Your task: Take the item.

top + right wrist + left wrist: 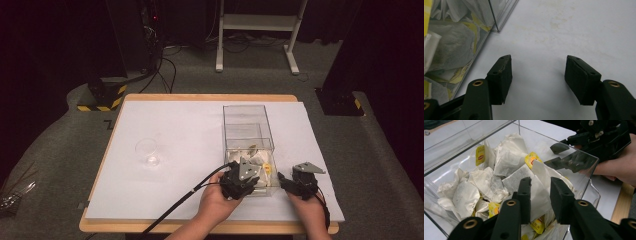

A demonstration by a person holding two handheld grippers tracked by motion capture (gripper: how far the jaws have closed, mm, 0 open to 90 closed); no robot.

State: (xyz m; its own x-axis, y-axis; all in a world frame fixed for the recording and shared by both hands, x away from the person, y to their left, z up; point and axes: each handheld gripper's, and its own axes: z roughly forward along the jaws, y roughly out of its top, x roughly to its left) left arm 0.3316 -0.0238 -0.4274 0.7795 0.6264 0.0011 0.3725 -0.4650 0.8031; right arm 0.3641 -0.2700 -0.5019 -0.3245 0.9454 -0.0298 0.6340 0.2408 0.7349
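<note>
Tea bags inside clear box

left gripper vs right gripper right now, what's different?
The left gripper reaches into the clear box, jaws narrow around a white tea bag; the right gripper sits outside the box, over the white table cover, jaws wide with nothing between them. Both have black jaws.

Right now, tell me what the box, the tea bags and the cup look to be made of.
Box: clear rigid plastic, probably acrylic; see-through walls with glossy reflections.
Tea bags: thin white filter paper, crumpled, dark leaf showing through; yellow printed paper tags.
Cup: transparent, plastic or glass; the look leaves that open.
</note>
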